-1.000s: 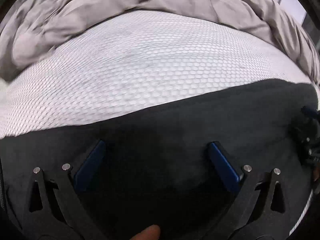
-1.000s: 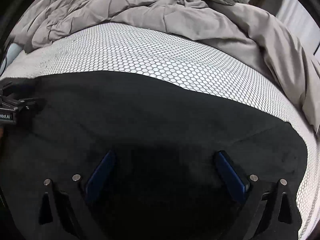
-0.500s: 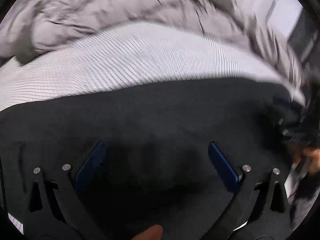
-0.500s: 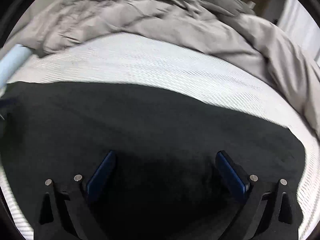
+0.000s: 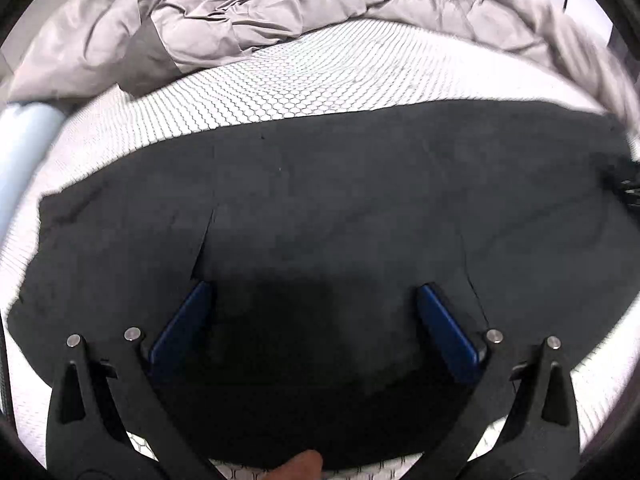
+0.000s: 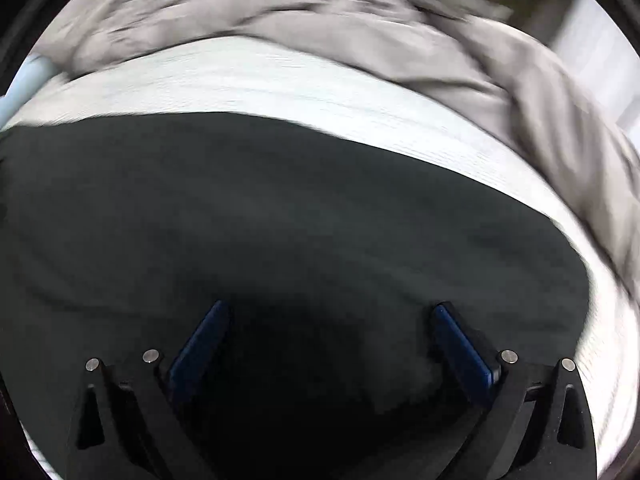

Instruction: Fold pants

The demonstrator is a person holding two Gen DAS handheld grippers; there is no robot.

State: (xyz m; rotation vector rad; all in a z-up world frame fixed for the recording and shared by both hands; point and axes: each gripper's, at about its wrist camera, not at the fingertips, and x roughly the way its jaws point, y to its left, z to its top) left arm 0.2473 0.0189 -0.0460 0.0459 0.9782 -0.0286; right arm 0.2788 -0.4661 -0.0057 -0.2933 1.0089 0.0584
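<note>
The black pants lie flat on the white honeycomb-patterned mattress, folded into a wide dark slab; they also fill the lower right wrist view. My left gripper is open and empty, its blue pads spread just above the pants near their front edge. My right gripper is open and empty above the pants; that view is motion-blurred. A dark bit of the right gripper shows at the right edge of the left wrist view.
A rumpled grey duvet is heaped along the far side of the mattress and down its right side. A pale blue bolster or rail runs at the left edge. A fingertip shows at the bottom.
Both grippers have pulled back and up from the pants, still open. More of the pants, their left edge and the front mattress strip now show in the left wrist view.
</note>
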